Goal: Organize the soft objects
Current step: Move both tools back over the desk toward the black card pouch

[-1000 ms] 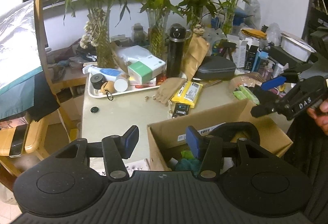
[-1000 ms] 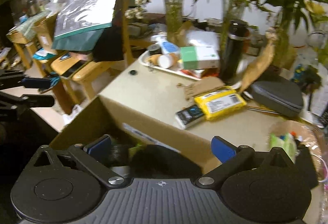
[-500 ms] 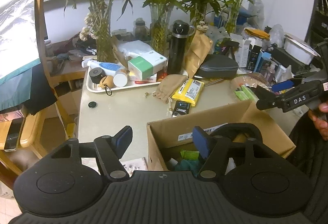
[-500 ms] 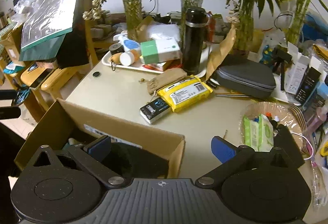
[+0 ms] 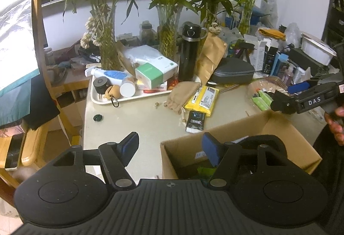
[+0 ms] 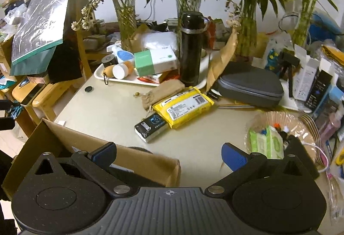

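Since the earlier frame both views have slid forward over the tabletop (image 6: 103, 110), so the open brown cardboard box (image 6: 137, 159) now sits lower and nearer, and the left claw (image 5: 169, 147) stands wider than it did.

Going left to right among the soft things: a tan drawstring cloth pouch (image 5: 181, 95) lies flat mid-tabletop, its cord trailing toward the near edge. Touching its right side is a yellow soft pack of wipes with a white label (image 5: 203, 98), and a small black tissue packet (image 5: 195, 121) lies against that pack's near end. Far right, a green wipes pack (image 6: 266, 142) rests in a clear plastic bag.

The left claw's blue pads are parted with nothing between them, poised over the box's left wall. The right claw (image 6: 169, 154) is spread wide and empty, above the box's right corner.

Behind, a white tray (image 5: 129, 99), a black flask (image 5: 190, 50) and glass vases of bamboo (image 5: 167, 39) crowd the far side; a wooden chair (image 5: 40, 58) stands left.
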`<state>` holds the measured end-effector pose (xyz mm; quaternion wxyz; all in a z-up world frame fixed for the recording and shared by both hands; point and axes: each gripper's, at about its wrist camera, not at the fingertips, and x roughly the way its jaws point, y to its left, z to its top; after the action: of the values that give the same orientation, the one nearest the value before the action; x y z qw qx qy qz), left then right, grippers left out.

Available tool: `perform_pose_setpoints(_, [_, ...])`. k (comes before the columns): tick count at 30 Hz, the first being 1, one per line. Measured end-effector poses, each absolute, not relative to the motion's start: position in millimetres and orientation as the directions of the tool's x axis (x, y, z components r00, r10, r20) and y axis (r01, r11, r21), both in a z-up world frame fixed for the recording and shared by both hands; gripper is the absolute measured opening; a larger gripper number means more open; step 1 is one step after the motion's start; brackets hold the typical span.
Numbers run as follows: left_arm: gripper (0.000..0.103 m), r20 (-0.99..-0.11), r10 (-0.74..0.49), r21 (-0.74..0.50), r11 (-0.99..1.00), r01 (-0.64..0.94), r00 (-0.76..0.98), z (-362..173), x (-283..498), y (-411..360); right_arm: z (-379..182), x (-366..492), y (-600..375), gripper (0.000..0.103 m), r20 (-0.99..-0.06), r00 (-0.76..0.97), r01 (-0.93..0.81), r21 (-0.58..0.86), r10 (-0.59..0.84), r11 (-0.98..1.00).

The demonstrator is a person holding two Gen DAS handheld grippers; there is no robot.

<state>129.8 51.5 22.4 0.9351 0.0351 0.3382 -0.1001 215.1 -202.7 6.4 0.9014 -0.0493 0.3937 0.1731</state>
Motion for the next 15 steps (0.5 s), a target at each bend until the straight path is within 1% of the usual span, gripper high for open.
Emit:
perform_pose_setpoints(4, [0.064, -0.633, -0.159, 0.017, 0.976, 0.219, 0.758, 21.2, 138.4, 50.9, 5.6, 226.6, -202.2, 0.103, -0.723, 0.633, -0.356, 0.049, 0.279, 0.933])
perform_pose_setpoints(8, [0.064, -0.634, -0.168, 0.010, 0.974, 0.225, 0.755, 19.3, 147.9, 52.1, 3.0, 241.5, -206.1, 0.103, -0.719, 0.633, -0.348, 0.066, 0.286, 0.935])
perform_pose_setpoints(15, [0.064, -0.641, -0.171, 0.005, 0.974, 0.227, 0.748, 13.9, 168.5, 55.6, -8.7, 269.4, -212.1, 0.103, -0.718, 0.648, -0.324, 0.043, 0.255, 0.945])
